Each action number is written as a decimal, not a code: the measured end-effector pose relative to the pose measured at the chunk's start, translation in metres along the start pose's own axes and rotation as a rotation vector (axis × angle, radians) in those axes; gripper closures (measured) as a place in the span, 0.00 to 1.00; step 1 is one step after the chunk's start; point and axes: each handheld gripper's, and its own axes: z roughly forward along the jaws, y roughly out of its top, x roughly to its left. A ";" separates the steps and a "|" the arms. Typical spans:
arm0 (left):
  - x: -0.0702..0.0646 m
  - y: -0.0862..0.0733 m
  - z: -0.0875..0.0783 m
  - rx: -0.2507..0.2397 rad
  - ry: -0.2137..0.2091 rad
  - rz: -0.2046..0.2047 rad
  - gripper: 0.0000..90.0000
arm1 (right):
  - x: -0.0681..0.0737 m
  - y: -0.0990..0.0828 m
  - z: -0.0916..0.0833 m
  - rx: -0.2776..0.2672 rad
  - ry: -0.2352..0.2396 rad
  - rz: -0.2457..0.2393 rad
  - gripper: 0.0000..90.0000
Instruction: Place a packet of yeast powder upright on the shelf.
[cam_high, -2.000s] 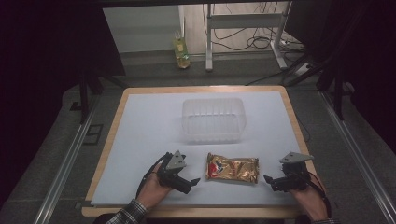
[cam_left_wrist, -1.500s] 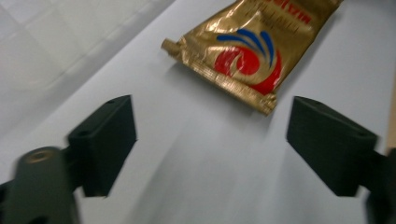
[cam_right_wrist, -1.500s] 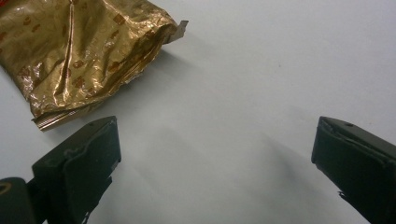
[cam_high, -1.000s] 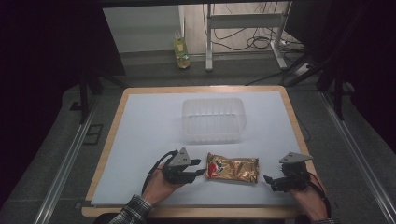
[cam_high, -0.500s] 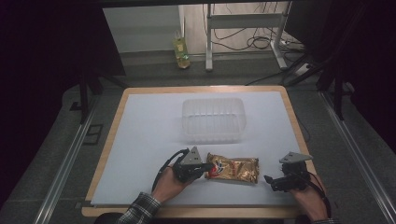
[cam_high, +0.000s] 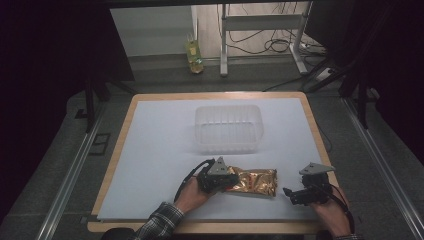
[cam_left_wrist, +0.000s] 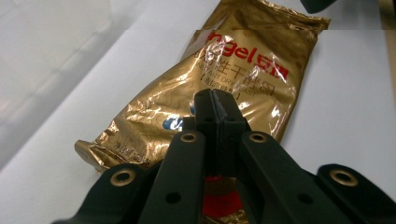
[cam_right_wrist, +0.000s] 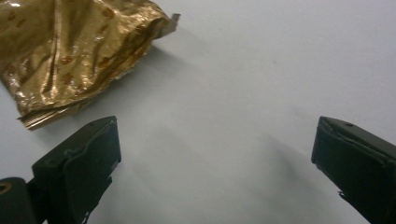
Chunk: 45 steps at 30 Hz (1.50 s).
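**On the table, a gold bag gets pinched**

Near the front edge lies the gold bag (cam_high: 256, 181). The left gripper (cam_left_wrist: 215, 109) pinches its near end with jaws tight together. The right gripper (cam_right_wrist: 212, 154) waits wide apart beside it. A thin pinch could slip off the shiny foil.

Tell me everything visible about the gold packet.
The gold packet is a crinkled, shiny foil pouch with red lettering and a red patch at one end, looking sealed and filled. It lies flat on the white table sheet, lengthwise across the table, in front of the clear plastic tub and apart from it. The left gripper has its jaws shut on the packet's left end; the right gripper waits open beside the other end.
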 end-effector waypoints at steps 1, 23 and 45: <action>-0.001 0.000 0.000 0.005 0.012 0.024 1.00 | 0.000 0.000 -0.001 -0.003 0.000 0.010 0.02; 0.006 -0.016 -0.013 0.006 0.035 -0.048 1.00 | 0.009 0.003 -0.005 -0.027 0.072 -0.001 0.01; 0.006 -0.020 -0.015 -0.003 0.037 -0.081 1.00 | 0.038 0.026 0.011 -0.027 0.325 -0.019 0.04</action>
